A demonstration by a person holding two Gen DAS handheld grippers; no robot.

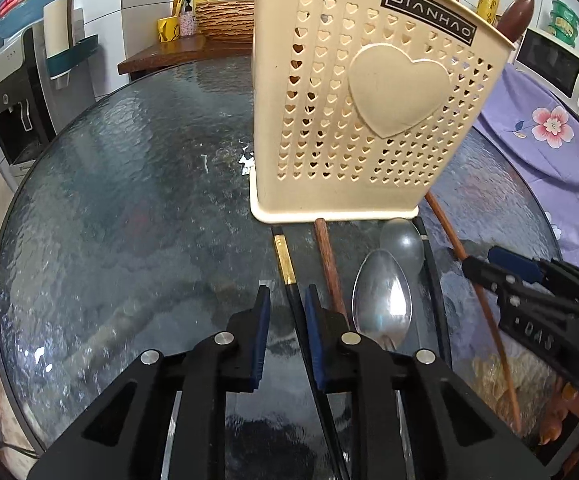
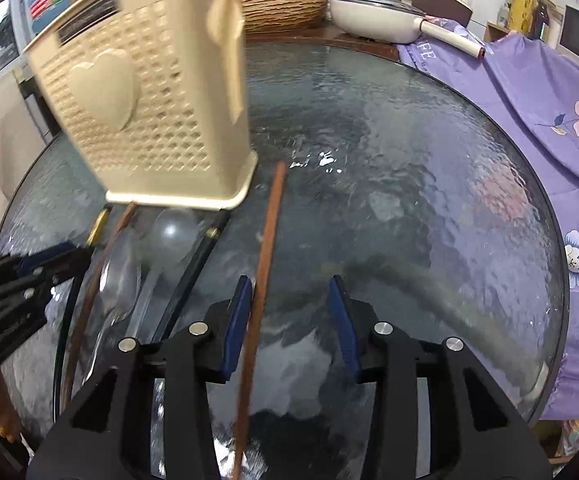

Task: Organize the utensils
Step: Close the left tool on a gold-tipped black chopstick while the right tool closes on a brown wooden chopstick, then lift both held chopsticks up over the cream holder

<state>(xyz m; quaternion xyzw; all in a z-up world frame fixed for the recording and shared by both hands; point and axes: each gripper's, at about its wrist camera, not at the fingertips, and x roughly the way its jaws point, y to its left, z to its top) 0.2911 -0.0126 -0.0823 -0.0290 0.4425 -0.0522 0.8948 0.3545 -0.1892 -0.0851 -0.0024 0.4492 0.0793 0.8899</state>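
We are early in the job. The cream utensil holder point(image 1: 373, 92) stands upright on the glass table point(image 1: 129, 184), and two handles already rise from its top at the far side: a dark brown spoon-shaped end point(image 1: 517, 16) and a reddish stick.

Most pieces are not yet sorted. In front of the holder lie a black chopstick with a gold band point(image 1: 285, 264), a wooden chopstick point(image 1: 329, 264), two metal spoons point(image 1: 383, 296), another black chopstick and a second wooden chopstick point(image 2: 265, 248) a little apart on the right.

Our left gripper point(image 1: 287, 308) is partly open and holds nothing; the gold-banded chopstick runs between its fingers. Our right gripper point(image 2: 293, 304) is wide open and empty over the second wooden chopstick, which lies against its left pad, though the blur makes contact uncertain.
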